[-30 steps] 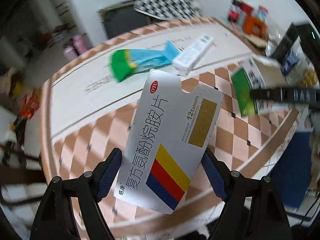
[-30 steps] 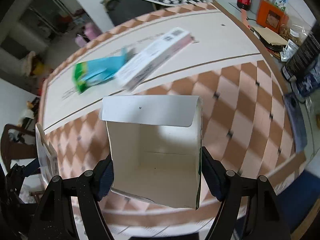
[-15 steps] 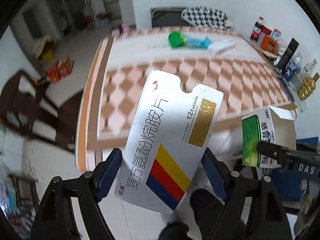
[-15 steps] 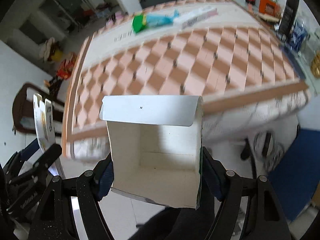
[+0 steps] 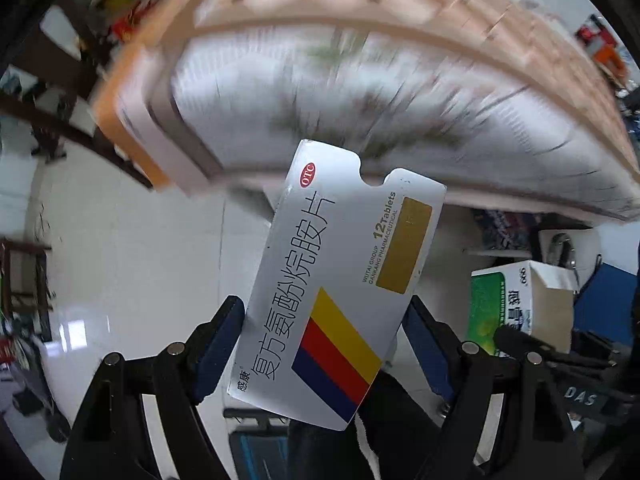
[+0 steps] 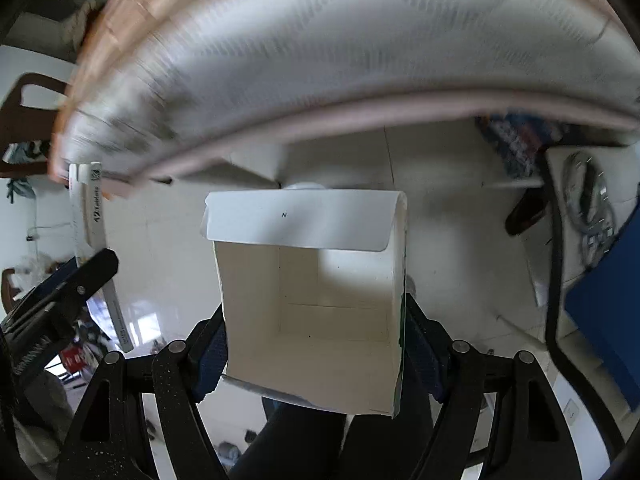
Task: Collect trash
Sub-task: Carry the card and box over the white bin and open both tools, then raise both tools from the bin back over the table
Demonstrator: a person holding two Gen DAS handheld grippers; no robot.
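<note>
The left gripper (image 5: 324,344) is squeezing a flat silver pill box (image 5: 340,280), one blue pad (image 5: 218,336) on each long side. The box sticks up and leans a little, so its red, yellow and blue stripes face the camera. Holding it by the sides keeps it from sliding out while it is carried

The right gripper (image 6: 314,340) is squeezing an open white carton (image 6: 312,300), pads on its two side walls. The open mouth faces the camera, with the flap (image 6: 298,220) standing up at the far edge. You can see right inside, and it looks empty. In the left view the same carton (image 5: 520,300) shows its green side, just off to the right, so both hands are close together

Both grippers point down at the shiny white floor (image 5: 120,260). The table (image 5: 400,92), with its hanging cloth, is blurry above and behind them. So both pieces of trash are off the table and over the floor, held in the air

Dark trousers (image 6: 304,440) of the person show below the carton

I think the trash is on its way to a bin. I cannot see a bin for sure in these views
</note>
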